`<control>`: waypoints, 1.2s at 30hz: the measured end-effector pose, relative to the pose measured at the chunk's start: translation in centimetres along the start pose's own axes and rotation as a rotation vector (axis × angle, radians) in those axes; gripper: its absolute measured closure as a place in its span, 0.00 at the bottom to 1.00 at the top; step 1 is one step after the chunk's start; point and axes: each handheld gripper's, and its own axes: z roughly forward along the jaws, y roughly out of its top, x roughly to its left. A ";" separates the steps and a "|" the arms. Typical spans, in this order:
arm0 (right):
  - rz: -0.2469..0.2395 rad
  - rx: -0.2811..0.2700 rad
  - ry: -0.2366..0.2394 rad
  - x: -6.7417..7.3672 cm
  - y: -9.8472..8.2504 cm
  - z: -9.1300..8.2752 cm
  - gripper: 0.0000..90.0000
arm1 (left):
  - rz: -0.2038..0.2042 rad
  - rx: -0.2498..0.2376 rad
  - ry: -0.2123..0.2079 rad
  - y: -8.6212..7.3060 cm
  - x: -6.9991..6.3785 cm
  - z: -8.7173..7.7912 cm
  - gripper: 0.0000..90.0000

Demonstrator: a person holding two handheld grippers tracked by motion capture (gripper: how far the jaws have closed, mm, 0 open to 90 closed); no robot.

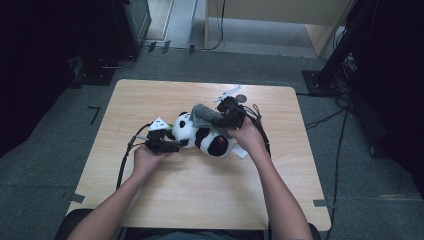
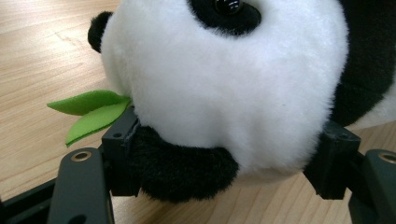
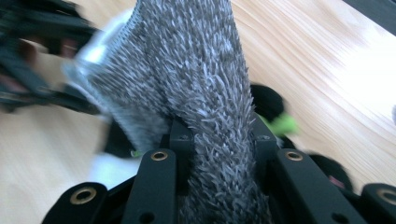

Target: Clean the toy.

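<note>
A: Where was the panda plush (image 1: 202,136) at that moment?

B: It lay on its side near the middle of the wooden table (image 1: 200,195), with the left gripper (image 1: 167,145) clamped on its head. In the left gripper view the jaws stood partly open, pressed into the white fur on either side of the face, with the green felt leaves (image 2: 91,114) poking out just beside one jaw.

A: And the other claw?

B: The right gripper (image 3: 217,140) was pinched nearly closed on a fuzzy grey cloth (image 3: 196,84), holding it over the panda's body.

A: What might have gone wrong?

B: Most likely the head would have slipped: the fur was soft and rounded, so a sideways tug from the cloth could have squeezed it out of the jaws. The cloth might also have pulled free, being thin where it was gripped. The cables (image 1: 125,160) trailing from the grippers could have snagged the toy too.
</note>
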 end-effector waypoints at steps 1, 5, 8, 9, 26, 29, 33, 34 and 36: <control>0.044 0.001 0.016 -0.9 -0.4 -0.2 0.79 | 0.001 -0.001 -0.002 0.0 0.1 0.0 0.30; 0.093 -0.012 0.006 -2.2 -1.1 -1.1 0.79 | -0.005 -0.007 -0.005 -0.1 0.1 0.0 0.30; 0.111 -0.071 0.018 -2.1 -1.0 -2.3 0.79 | -0.008 -0.010 -0.008 -0.1 0.2 0.0 0.30; 0.111 -0.071 0.018 -2.1 -1.0 -2.3 0.79 | -0.007 -0.010 -0.008 -0.1 0.2 0.0 0.30; 0.109 -0.026 0.136 6.1 5.7 2.1 0.78 | 0.013 -0.016 0.033 0.2 -0.6 -0.4 0.30; 0.099 0.031 0.113 6.7 5.8 3.5 0.78 | 0.018 -0.012 0.042 0.2 -0.7 -0.4 0.30; 0.038 0.050 0.053 7.3 5.5 4.8 0.78 | -0.003 -0.007 0.038 0.0 -0.5 -0.3 0.30; 0.019 0.051 0.038 7.4 5.5 4.8 0.78 | -0.006 -0.010 0.038 0.1 -0.5 -0.3 0.30; 0.000 0.052 0.027 7.2 5.4 4.6 0.77 | -0.008 -0.010 0.033 0.0 -0.5 -0.2 0.30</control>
